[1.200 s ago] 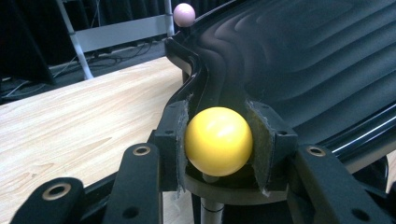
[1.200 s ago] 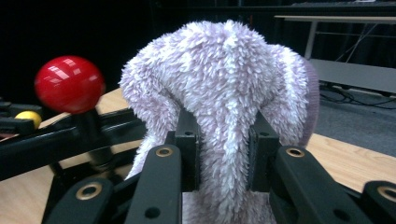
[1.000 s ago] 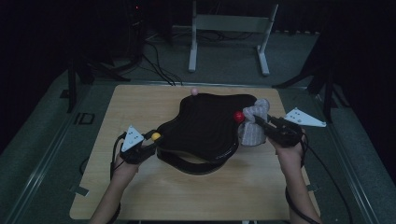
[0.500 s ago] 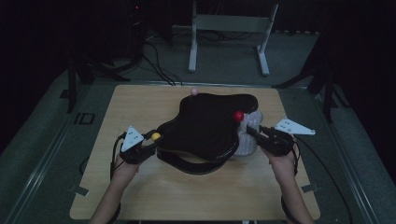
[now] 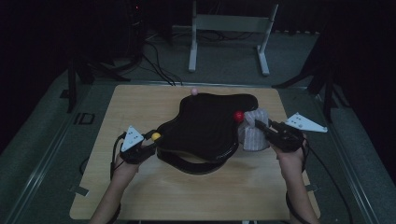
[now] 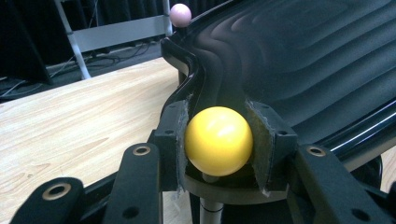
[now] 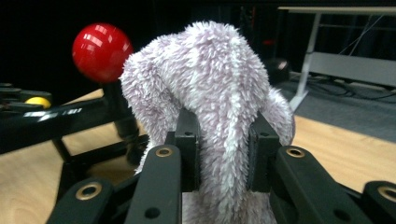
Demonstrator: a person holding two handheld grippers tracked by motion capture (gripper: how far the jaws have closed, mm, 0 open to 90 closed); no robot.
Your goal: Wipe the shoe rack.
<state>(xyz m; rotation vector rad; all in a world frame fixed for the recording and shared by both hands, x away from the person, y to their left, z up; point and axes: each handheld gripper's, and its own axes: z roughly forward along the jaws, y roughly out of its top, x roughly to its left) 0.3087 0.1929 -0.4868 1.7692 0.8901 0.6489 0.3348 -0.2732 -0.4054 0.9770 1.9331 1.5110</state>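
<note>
Yellow ball and fluffy cloth, each pinched in my jaws

The glossy yellow ball [image 6: 218, 141] sits on a short post at the edge of the ribbed black tray [image 6: 299, 60], squarely between the pads of my left gripper [image 6: 218, 147], which press on both its sides. The pale lilac fluffy cloth [image 7: 210, 93] stands up in a soft hump; one fold hangs down through my right gripper [image 7: 223, 154], clamped tight, with the bulk rising just above and beyond the jaws.
</note>
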